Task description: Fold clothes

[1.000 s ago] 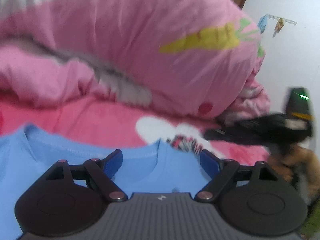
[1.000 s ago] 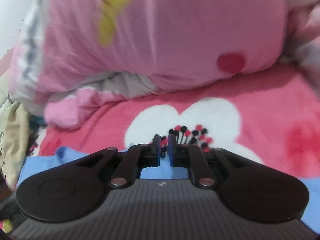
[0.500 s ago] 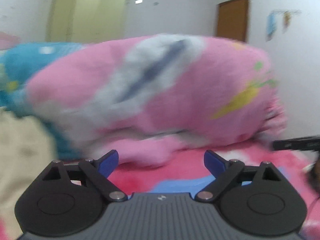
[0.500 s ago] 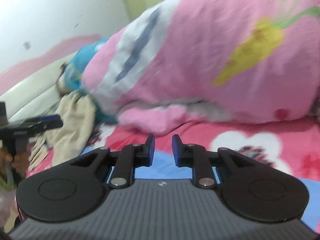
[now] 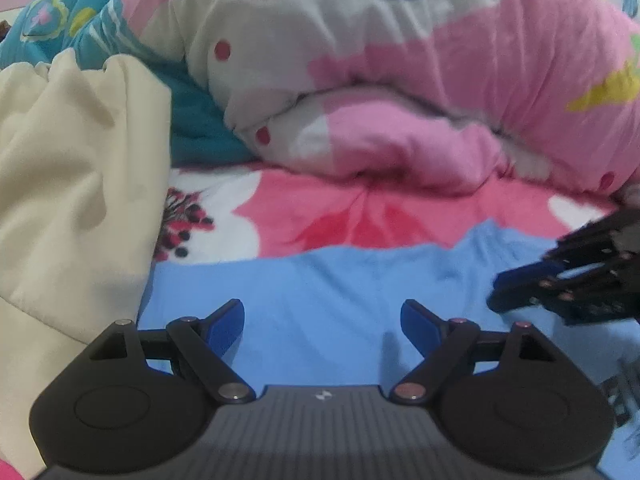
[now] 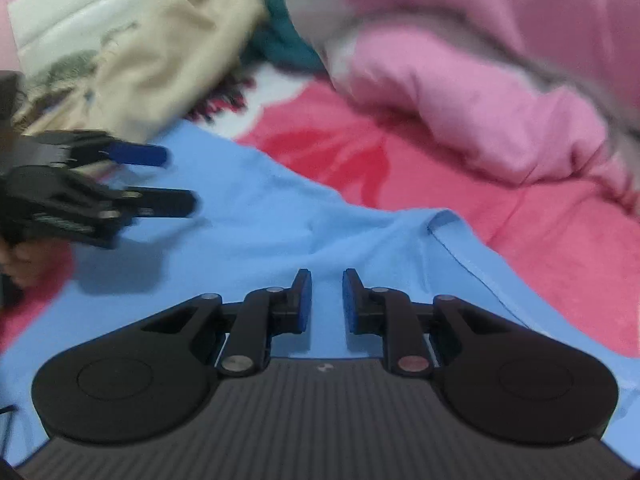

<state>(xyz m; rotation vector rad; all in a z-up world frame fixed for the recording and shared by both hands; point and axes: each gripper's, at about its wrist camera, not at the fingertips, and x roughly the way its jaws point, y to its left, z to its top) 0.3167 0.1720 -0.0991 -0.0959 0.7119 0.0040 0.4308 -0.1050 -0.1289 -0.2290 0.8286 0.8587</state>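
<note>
We see a light blue T-shirt (image 5: 340,280) lying spread on the bed, over a pink floral bedsheet (image 5: 360,220). Our left claw (image 5: 322,322) hangs just above the shirt with its 2 blue-padded fingers (image 5: 226,324) spread wide and nothing between them. Our right claw (image 6: 323,300) also sits low over the blue fabric, its fingers parted by a narrow gap through which the shirt shows; it grips nothing. In the right wrist view the left claw (image 6: 176,180) appears at the left edge, over the shirt's far side, with a hand (image 6: 20,256) partly visible behind it. A hemmed edge of the shirt (image 6: 444,220) lies to the right. A cream garment (image 5: 72,180) is heaped beside the shirt on the left, and a pink-and-grey quilt (image 5: 400,80) is bunched behind, well apart from both claws.
</note>
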